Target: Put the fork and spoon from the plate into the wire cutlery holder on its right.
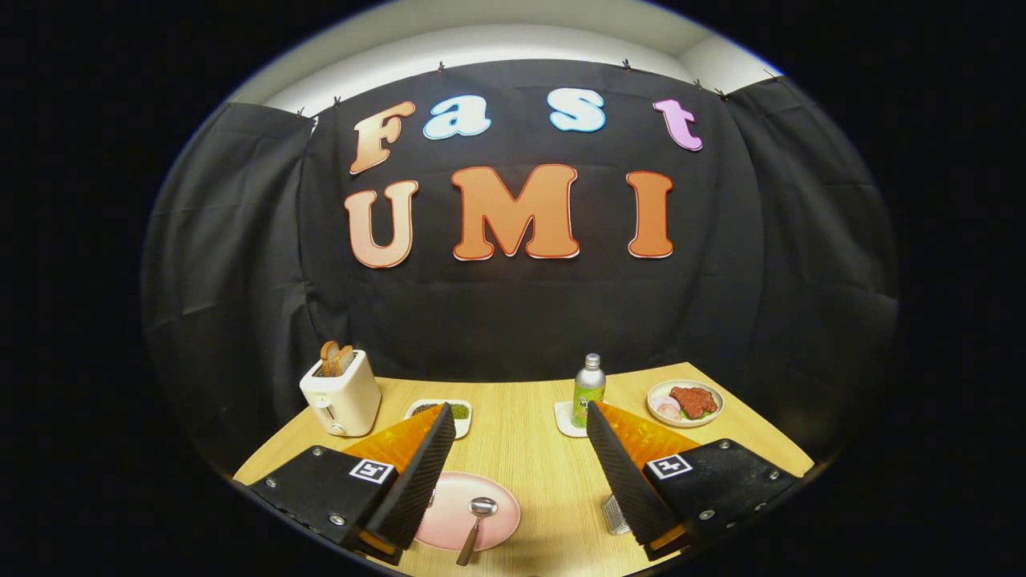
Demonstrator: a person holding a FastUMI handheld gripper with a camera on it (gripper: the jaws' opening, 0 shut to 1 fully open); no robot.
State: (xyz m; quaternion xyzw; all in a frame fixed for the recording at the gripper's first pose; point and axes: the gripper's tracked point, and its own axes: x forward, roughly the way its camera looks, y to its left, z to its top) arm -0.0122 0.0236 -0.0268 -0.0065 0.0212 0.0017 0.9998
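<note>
A pink plate [450, 503] lies on the wooden table between my fingers, closer to the left one. A metal spoon [478, 517] rests on it, bowl pointing away from me and handle toward me. The left finger covers the plate's left part, so I cannot make out the fork. A small piece of the wire cutlery holder [614, 515] peeks out beside the right finger, to the right of the plate. My gripper [521, 421] hangs above the table, open wide, with nothing between its fingers.
A cream toaster [343, 394] with bread stands at the back left, a small white dish [459, 410] beside it. A green bottle [588, 391] on a coaster stands beyond the right finger. A plate of food [686, 402] sits at the back right.
</note>
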